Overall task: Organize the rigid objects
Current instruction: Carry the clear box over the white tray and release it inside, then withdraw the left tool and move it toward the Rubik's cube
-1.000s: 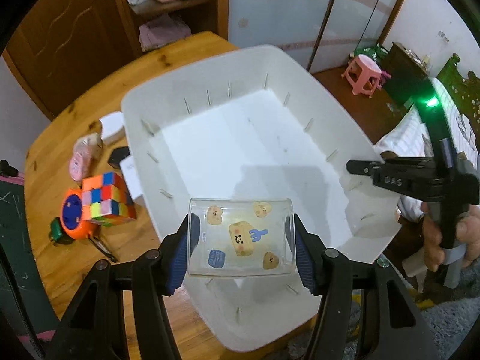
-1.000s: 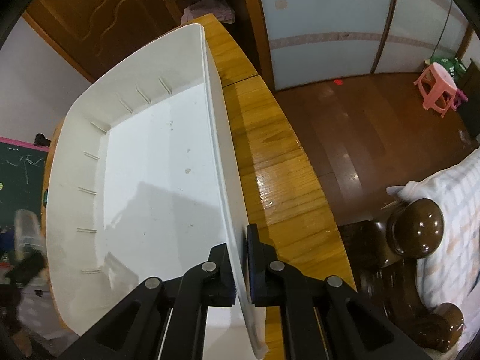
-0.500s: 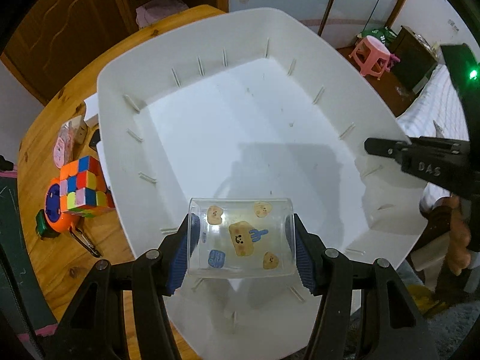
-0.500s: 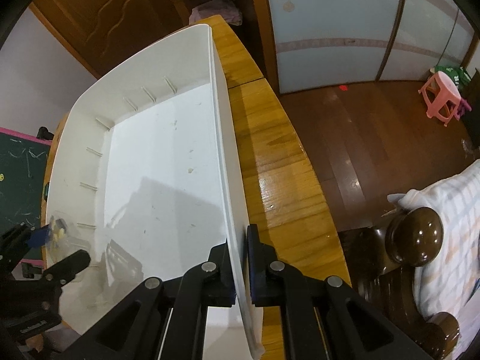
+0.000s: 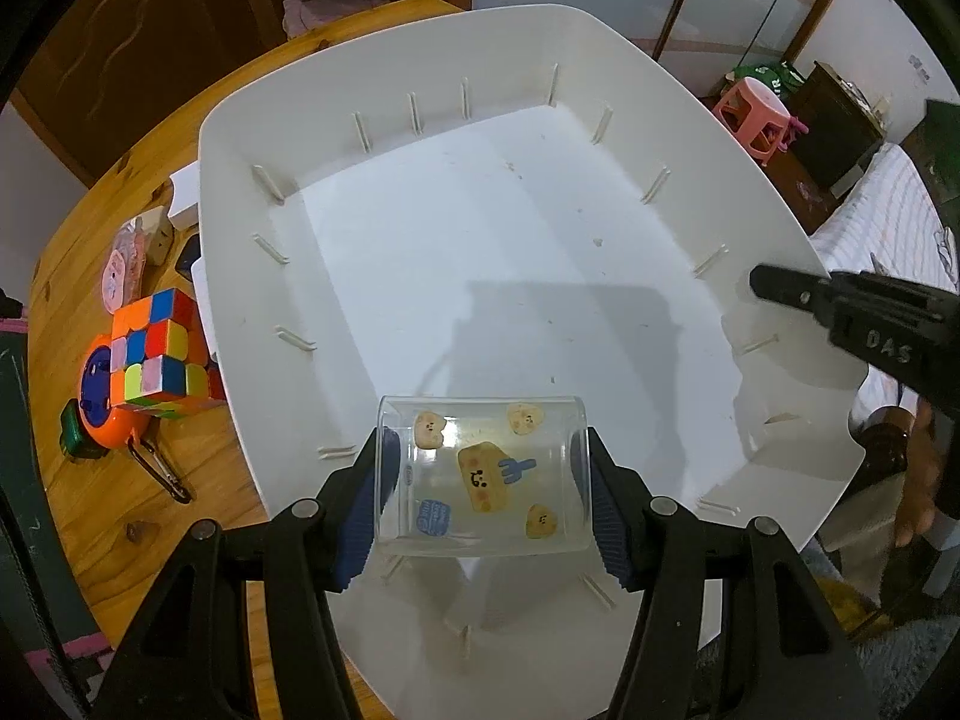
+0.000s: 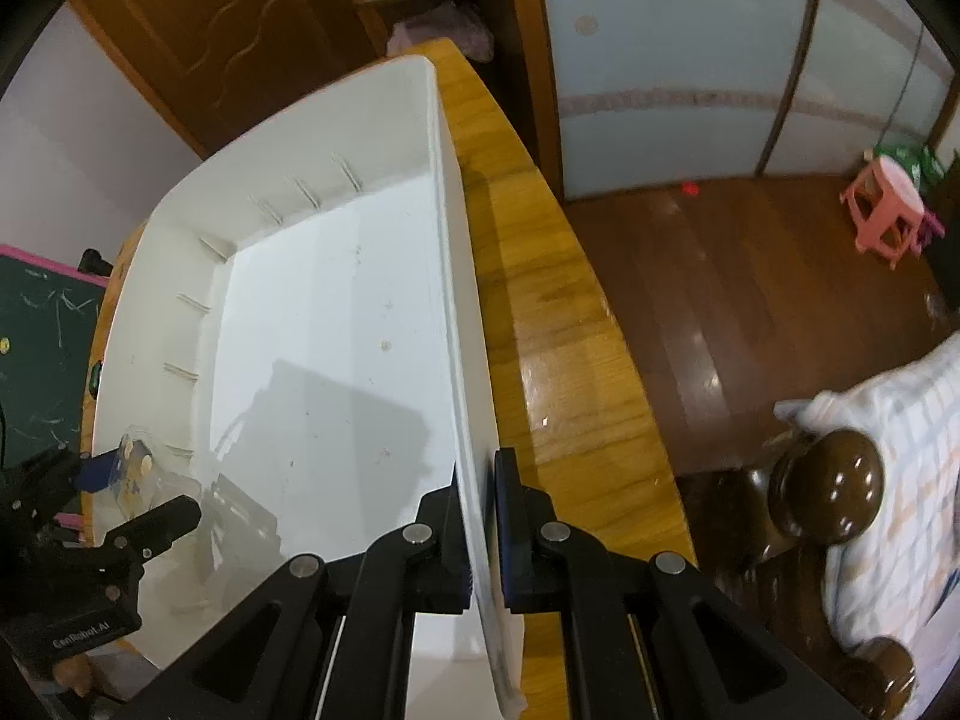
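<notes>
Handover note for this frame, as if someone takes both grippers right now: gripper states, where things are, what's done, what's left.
Left gripper: shut on the clear sticker box, held above the near end of the white bin, not yet set down.
Right gripper: shut on the bin's side wall, steadying it.
Bin on the wooden table; nothing lies in it yet.
Left to do: lower and release the box, then bin the Rubik's cube, orange tape measure and the small items beyond them.

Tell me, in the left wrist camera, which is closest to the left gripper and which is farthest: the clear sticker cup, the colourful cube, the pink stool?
From the left gripper:
1. Clear sticker cup, held between its pads.
2. Colourful cube, left, on the table.
3. Pink stool, far upper right, on the floor.
</notes>
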A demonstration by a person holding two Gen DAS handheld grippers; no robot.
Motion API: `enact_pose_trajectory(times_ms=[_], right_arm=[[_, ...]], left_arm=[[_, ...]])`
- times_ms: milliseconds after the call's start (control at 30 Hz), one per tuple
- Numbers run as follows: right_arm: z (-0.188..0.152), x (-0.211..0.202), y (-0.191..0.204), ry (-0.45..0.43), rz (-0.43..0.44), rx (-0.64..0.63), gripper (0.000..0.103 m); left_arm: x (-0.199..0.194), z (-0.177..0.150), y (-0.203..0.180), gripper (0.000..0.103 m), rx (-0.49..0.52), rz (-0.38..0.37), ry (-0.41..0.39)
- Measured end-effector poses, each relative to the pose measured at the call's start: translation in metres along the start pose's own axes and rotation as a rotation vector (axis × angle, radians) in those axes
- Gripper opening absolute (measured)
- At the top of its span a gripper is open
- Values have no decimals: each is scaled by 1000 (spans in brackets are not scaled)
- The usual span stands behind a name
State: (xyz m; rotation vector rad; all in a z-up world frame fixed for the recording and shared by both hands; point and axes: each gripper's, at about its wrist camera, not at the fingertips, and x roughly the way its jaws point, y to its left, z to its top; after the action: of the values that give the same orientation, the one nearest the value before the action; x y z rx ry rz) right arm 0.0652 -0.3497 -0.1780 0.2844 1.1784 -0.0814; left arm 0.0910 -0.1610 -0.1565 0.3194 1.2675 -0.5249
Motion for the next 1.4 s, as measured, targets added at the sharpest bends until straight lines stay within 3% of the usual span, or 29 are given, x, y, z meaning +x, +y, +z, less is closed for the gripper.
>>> enact_pose_trajectory(times_ms=[133,300,600,967,1167,1400], right_arm=[[6,-10,4,-29,3,-31,6],[10,-11,-6,-11,57,20,5],[7,-11,-3,-36,45,0,5],[9,-11,-3,-32,41,-9,4],[9,-10,-3,-33,35,1,4],[9,-10,-4,-25,35,18,5]], left_arm=[[1,0,1,64,-6,-12,7],[-1,0,-1,64,3,-11,0],[-2,0,0,64,-6,-6,-2],[-5,-1,0,64,-12,58,-10],[-9,-4,13,65,-70,-1,4],[-26,-9,12,78,-72,-13,-26]])
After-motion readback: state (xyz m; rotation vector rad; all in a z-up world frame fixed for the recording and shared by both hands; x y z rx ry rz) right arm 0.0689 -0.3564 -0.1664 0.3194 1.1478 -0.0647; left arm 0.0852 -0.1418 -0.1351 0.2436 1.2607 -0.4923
